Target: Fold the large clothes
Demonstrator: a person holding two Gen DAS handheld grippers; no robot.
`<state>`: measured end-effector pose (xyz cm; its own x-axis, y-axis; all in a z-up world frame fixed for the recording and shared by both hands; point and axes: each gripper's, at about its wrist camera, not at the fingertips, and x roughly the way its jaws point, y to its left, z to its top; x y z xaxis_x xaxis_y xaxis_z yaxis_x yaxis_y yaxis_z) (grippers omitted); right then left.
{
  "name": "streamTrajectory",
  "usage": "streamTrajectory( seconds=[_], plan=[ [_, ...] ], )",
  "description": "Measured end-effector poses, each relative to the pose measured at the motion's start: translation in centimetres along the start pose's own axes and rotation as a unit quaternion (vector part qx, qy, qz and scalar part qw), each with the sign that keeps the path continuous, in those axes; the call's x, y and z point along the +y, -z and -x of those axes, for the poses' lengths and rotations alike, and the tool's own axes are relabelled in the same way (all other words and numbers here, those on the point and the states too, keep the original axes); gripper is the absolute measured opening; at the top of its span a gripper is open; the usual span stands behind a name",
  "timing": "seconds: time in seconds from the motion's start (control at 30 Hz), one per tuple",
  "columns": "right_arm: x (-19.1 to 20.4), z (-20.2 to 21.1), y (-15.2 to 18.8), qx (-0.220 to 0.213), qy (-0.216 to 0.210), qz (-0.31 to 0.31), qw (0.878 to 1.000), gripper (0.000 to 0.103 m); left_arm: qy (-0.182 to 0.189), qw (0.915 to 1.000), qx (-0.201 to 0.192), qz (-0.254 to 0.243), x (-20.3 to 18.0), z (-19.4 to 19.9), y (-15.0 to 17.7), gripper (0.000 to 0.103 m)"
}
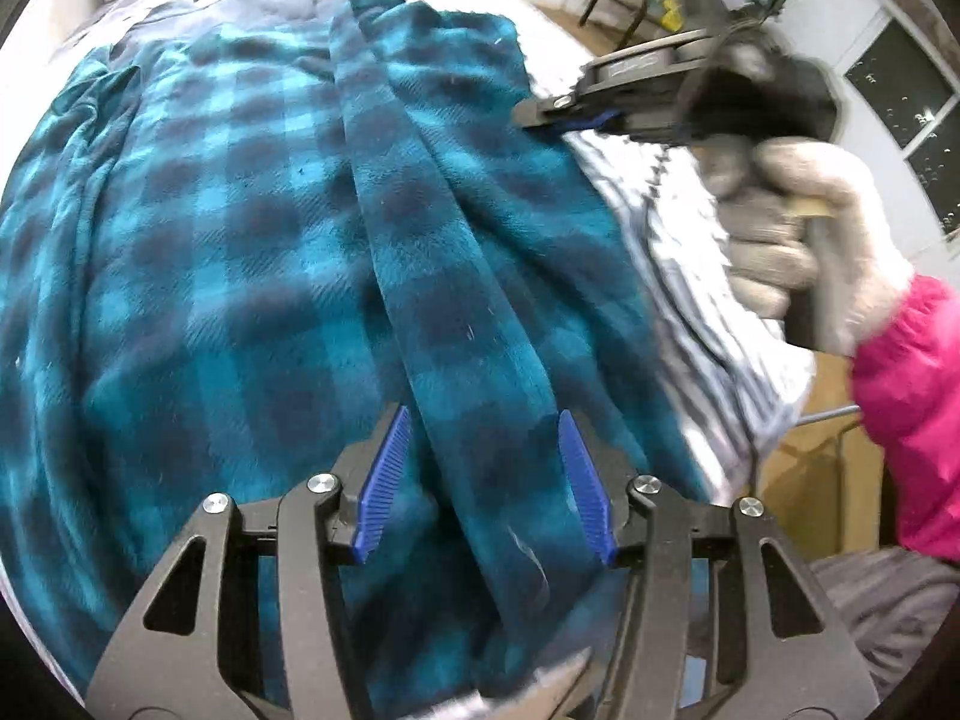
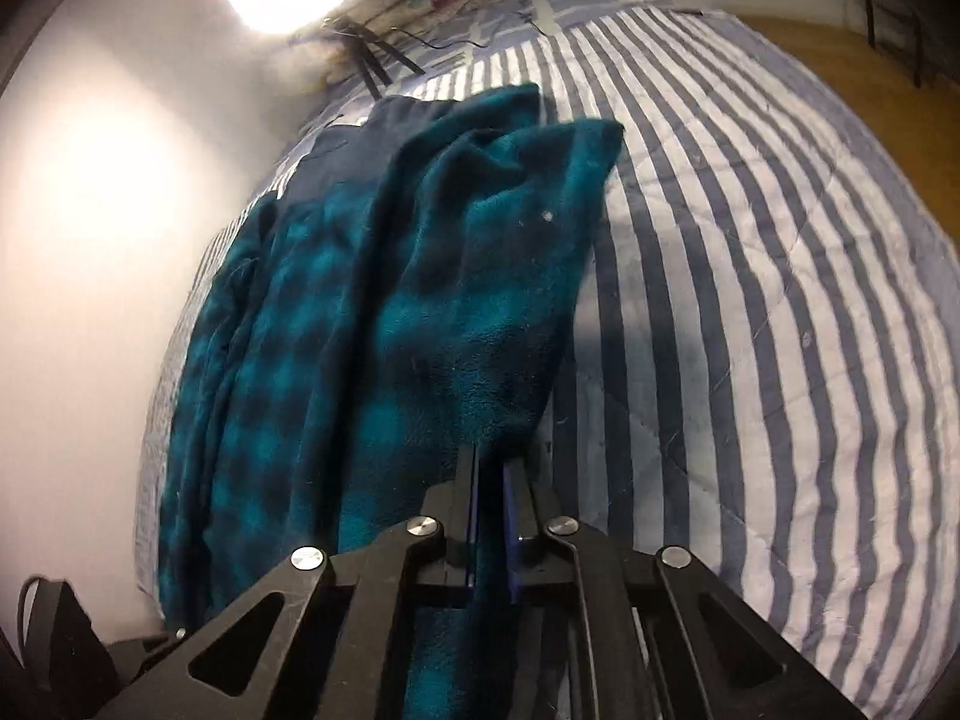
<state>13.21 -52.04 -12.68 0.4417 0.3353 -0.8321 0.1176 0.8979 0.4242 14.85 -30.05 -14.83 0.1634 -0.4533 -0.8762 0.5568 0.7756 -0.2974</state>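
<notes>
The teal plaid fleece garment (image 1: 240, 228) lies spread along the bed (image 2: 750, 312), on its striped quilt, nearer the wall-side edge than the open side. It looks soft, thick and floppy: light to lift, likely to sag and drag, not slippery, not fragile. A hem or corner pinch should hold best; a long band of it runs toward the left claw (image 1: 486, 480), whose jaws stand apart with that band between them, unpressed. The right claw (image 2: 493, 516) is clamped on a fold of the fleece near the bed's near edge. No containers are in view.
</notes>
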Motion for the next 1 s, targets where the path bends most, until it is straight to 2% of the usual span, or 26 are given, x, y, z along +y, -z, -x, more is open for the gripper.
streamTrajectory(
  seconds=[0.03, 0.07, 0.1, 0.2, 0.23, 0.33, 0.37, 0.43, 0.5, 0.57, 0.6, 0.63, 0.73, 0.87, 0.93, 1.0],
  plan=[
    [0.0, 0.4, -0.1, -0.004, 0.013, 0.007, 1.000, 0.002, 0.000, 0.9998, 0.005, 0.018, 0.7, -0.6, -0.3, 0.007],
    [-0.3, 0.7, -0.2, -0.007, 0.023, 0.007, 1.000, 0.002, 0.003, 0.9994, 0.007, 0.033, 1.5, -0.7, -0.3, 0.003],
    [-0.7, 0.8, -0.3, -0.008, 0.036, 0.003, 0.999, 0.002, 0.020, 0.9983, 0.002, 0.055, 2.6, -0.5, -0.2, 0.003],
    [-1.5, 1.1, -0.2, -0.008, 0.065, -0.011, 0.998, 0.003, 0.016, 0.9969, -0.010, 0.077, 5.0, 0.7, 0.9, 0.003],
    [-1.7, 1.4, 0.0, -0.009, 0.073, -0.017, 0.997, 0.009, 0.020, 0.9959, -0.010, 0.088, 5.8, 1.1, 1.4, 0.003],
    [-1.3, 3.4, 0.3, -0.016, 0.071, -0.012, 0.997, 0.012, 0.044, 0.9914, -0.009, 0.123, 8.1, 2.3, 2.6, 0.003],
    [-1.0, 4.6, 0.7, -0.020, 0.059, -0.013, 0.998, 0.027, 0.050, 0.9901, -0.013, 0.131, 8.6, 2.8, 3.1, 0.003],
    [-0.2, 6.3, 1.4, -0.026, 0.034, -0.017, 0.999, 0.038, 0.070, 0.9875, -0.013, 0.140, 9.2, 3.6, 4.0, 0.004],
    [1.1, 7.9, 3.1, -0.018, 0.005, -0.006, 1.000, 0.038, 0.094, 0.9857, -0.013, 0.139, 8.7, 4.4, 4.7, 0.007],
    [2.5, 8.6, 5.4, 0.007, -0.009, 0.011, 1.000, 0.038, 0.115, 0.9851, -0.013, 0.127, 7.6, 5.3, 5.3, 0.021],
    [3.1, 8.6, 6.7, 0.024, -0.014, 0.020, 0.999, 0.038, 0.119, 0.9855, -0.013, 0.120, 6.8, 5.7, 5.5, 0.031],
    [3.4, 8.6, 7.8, 0.038, -0.018, 0.025, 0.999, 0.038, 0.123, 0.9866, -0.012, 0.107, 5.9, 5.9, 5.8, 0.036],
    [4.3, 7.4, 11.8, 0.089, -0.034, 0.022, 0.995, 0.038, 0.114, 0.9897, -0.001, 0.086, 3.9, 5.6, 6.4, 0.036],
    [4.3, 5.1, 15.8, 0.135, -0.066, -0.002, 0.989, 0.036, 0.125, 0.9856, 0.007, 0.113, 4.4, 4.8, 7.6, 0.036],
    [4.8, 4.5, 16.6, 0.147, -0.063, 0.011, 0.987, 0.031, 0.128, 0.9853, 0.011, 0.113, 4.5, 4.8, 8.3, 0.036],
    [5.1, 4.2, 17.0, 0.151, -0.066, 0.021, 0.986, 0.021, 0.130, 0.9861, 0.017, 0.102, 3.9, 4.3, 8.7, 0.036]
  ],
)
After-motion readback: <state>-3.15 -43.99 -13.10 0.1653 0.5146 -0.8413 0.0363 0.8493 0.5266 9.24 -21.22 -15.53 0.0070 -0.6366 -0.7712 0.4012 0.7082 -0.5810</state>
